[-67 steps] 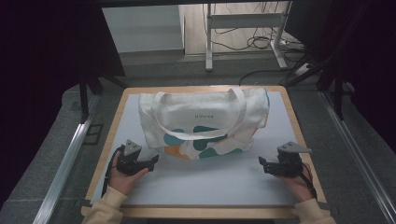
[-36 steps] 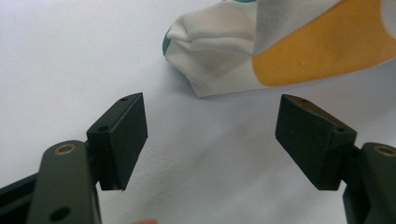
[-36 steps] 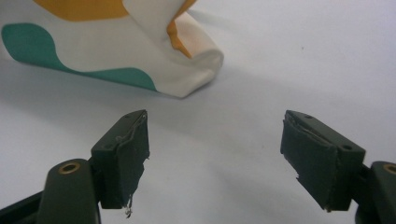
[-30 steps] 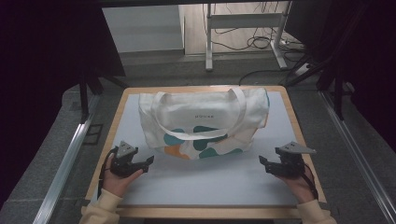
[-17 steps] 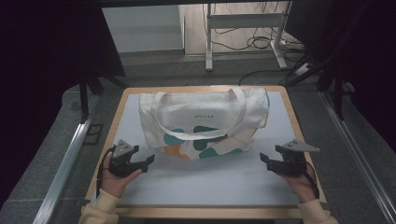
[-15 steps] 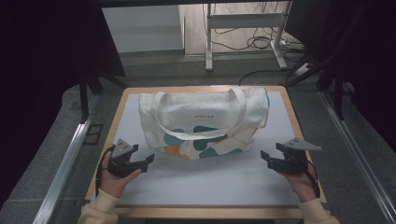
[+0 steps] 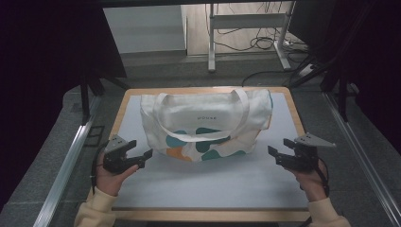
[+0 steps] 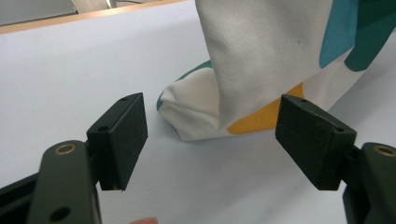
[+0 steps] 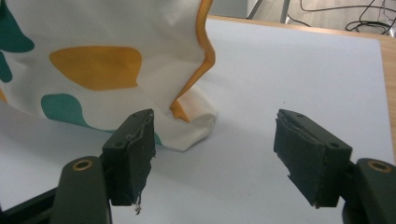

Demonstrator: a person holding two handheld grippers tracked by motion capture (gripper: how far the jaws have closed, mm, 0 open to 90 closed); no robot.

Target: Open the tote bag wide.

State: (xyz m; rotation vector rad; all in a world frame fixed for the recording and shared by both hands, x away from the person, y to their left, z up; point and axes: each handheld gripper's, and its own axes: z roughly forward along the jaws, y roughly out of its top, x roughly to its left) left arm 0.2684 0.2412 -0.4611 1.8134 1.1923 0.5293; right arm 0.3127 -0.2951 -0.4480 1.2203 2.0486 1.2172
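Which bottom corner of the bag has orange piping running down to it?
The bag's corner in front of the right gripper: an orange edge runs down into it. The corner facing the left gripper is plain white.

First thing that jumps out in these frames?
The white tote bag with teal and orange blobs, lying mid-table on the pale mat, its handles looped across its front. Next, the two black grippers flanking it: the left gripper sits near the bag's lower left corner and the right gripper off its lower right, both open with nothing between the fingers.
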